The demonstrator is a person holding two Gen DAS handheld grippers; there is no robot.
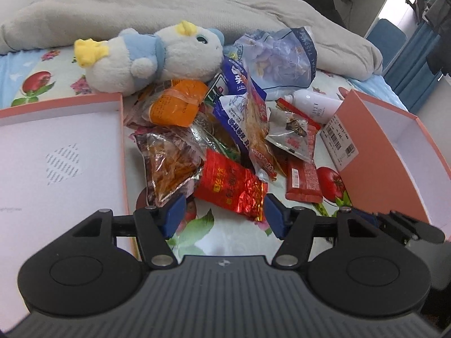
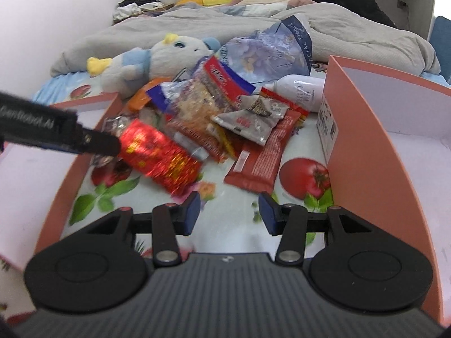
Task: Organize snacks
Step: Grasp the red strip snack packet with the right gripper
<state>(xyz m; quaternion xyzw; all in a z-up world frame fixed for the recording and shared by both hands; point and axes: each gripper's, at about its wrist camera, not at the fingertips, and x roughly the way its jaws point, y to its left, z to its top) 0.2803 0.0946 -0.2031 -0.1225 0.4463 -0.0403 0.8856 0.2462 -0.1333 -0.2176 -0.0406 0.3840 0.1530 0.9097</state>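
Reading "FACIAL TISSUE" on the pale blue plastic pack (image 2: 277,48) far ahead, we hold left gripper (image 1: 225,214) unclenched, shiny red foil snack packet (image 1: 229,187) lying crosswise between its fingertips; right gripper (image 2: 229,211) gapes empty.

The snack pile (image 1: 225,140) lies on the bed (image 1: 42,84) between two boxes (image 1: 56,155); a plush toy (image 1: 152,59) lies behind it.

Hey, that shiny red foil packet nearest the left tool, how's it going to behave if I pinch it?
The red foil packet looks puffy and crinkled, so it will probably give and crackle rather than stay stiff. Its glossy foil may be slippery. It looks light for its size, and being flat, it should not roll.
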